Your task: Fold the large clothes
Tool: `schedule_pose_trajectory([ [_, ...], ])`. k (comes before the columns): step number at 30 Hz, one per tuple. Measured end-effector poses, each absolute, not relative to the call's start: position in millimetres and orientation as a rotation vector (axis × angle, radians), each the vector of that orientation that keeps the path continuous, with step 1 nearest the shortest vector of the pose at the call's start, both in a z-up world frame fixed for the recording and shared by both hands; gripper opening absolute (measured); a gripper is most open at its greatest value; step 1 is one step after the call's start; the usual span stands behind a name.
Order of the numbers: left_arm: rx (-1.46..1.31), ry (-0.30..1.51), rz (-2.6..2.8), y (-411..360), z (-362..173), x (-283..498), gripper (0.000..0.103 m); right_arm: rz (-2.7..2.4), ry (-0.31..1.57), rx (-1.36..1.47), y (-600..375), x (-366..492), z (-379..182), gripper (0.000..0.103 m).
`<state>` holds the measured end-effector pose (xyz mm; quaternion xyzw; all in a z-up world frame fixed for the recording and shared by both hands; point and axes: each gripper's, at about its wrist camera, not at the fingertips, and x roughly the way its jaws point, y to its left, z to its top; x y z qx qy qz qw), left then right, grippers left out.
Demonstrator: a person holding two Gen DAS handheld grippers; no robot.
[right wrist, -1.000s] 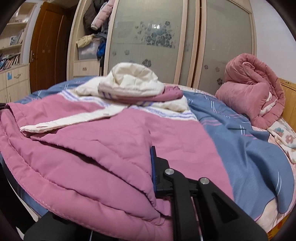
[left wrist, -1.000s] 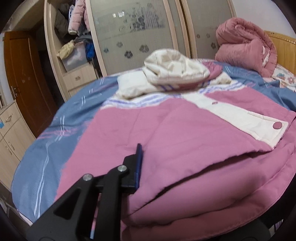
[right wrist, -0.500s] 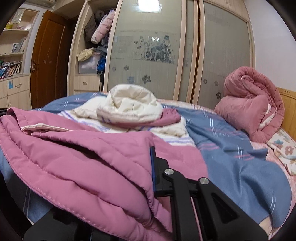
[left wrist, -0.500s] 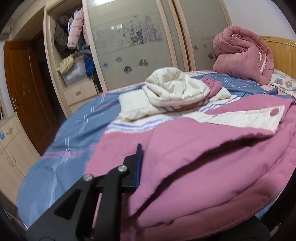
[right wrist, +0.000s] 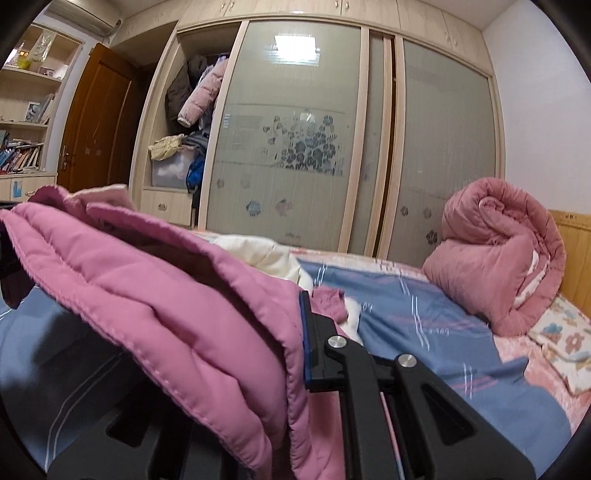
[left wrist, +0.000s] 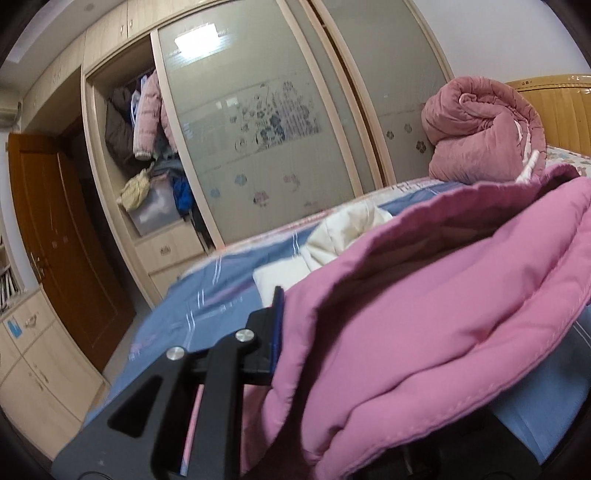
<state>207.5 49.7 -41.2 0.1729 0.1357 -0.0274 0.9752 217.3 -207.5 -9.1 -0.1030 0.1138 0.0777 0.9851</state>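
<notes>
Spanning both views, the pink padded garment (left wrist: 424, 314) hangs between the left gripper (left wrist: 282, 328), lower centre, and the right gripper (right wrist: 299, 339), each clenched on its hem, above the bed (right wrist: 424, 332); the cream hood (left wrist: 347, 232) lies ahead.

A large wardrobe (right wrist: 314, 140) with frosted sliding doors, printed with flowers, fills the far wall. Its left section (left wrist: 147, 155) is open and shows hanging jackets and a plastic box above drawers. A brown wooden door (left wrist: 62, 236) stands to the left, beside low cabinets (left wrist: 33, 354). Open shelves (right wrist: 26, 110) with books hang near an air conditioner (right wrist: 85, 18). The bed (right wrist: 424, 317) has a blue striped sheet and a wooden headboard (left wrist: 554, 107). A ceiling light reflects in the wardrobe glass.
</notes>
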Motion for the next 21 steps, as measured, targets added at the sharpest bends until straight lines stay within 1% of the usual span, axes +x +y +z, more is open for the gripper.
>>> schedule_pose_trajectory([
  [6,0.388,0.24,-0.036,48.7,-18.2,250.7,0.014,0.153,0.18,-0.249,-202.6,249.5,14.1,0.008],
  [10,0.388,0.24,-0.038,49.3,-0.7,290.2,0.014,0.14,0.154,-0.285,-201.2,288.0,27.4,0.008],
  [16,0.39,0.301,-0.012,52.5,12.8,382.8,0.014,0.099,0.197,-0.378,-187.7,386.5,40.9,0.008],
  [21,0.411,0.402,0.018,54.0,-0.3,468.1,0.015,0.101,0.282,-0.371,-179.6,467.6,29.1,0.008],
])
